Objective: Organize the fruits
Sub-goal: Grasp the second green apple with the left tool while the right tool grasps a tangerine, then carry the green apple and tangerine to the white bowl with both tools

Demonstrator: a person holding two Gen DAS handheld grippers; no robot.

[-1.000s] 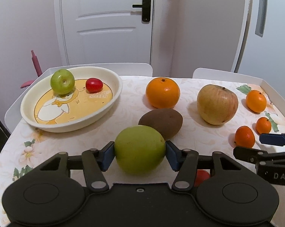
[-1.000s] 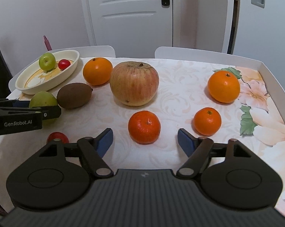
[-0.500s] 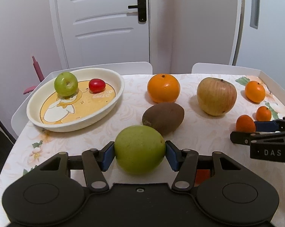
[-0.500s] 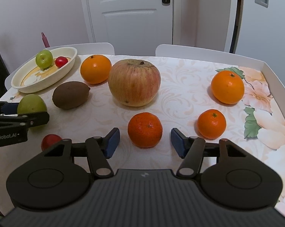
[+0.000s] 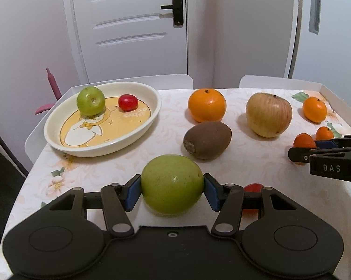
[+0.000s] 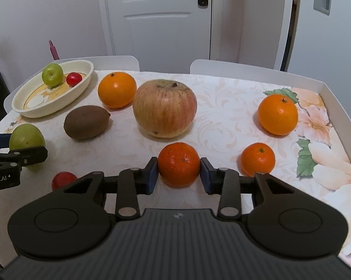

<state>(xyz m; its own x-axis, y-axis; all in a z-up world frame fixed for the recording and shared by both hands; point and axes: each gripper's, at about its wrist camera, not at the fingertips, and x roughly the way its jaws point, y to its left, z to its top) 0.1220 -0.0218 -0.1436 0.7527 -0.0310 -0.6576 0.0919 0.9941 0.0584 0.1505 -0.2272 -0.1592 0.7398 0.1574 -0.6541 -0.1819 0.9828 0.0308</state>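
Observation:
My left gripper (image 5: 172,187) is shut on a large green fruit (image 5: 172,184), seen also in the right wrist view (image 6: 26,140). My right gripper (image 6: 178,171) is shut on a dark orange mandarin (image 6: 178,164) that sits on the tablecloth. A cream oval dish (image 5: 58,140) at the far left holds a small green apple (image 5: 90,101) and a small red fruit (image 5: 128,102). A brown kiwi (image 5: 207,139), an orange (image 5: 206,105) and a big apple (image 5: 268,115) lie beyond the left gripper.
An orange (image 6: 278,114) and a small mandarin (image 6: 257,159) lie at the right near the table's raised white rim (image 6: 338,107). A red fruit (image 6: 63,180) lies at the near left. White chair backs (image 6: 233,70) and a door stand behind the table.
My right gripper has moved forward and closed its jaws onto the dark orange mandarin. My left gripper has lifted the green fruit slightly and pulled back.

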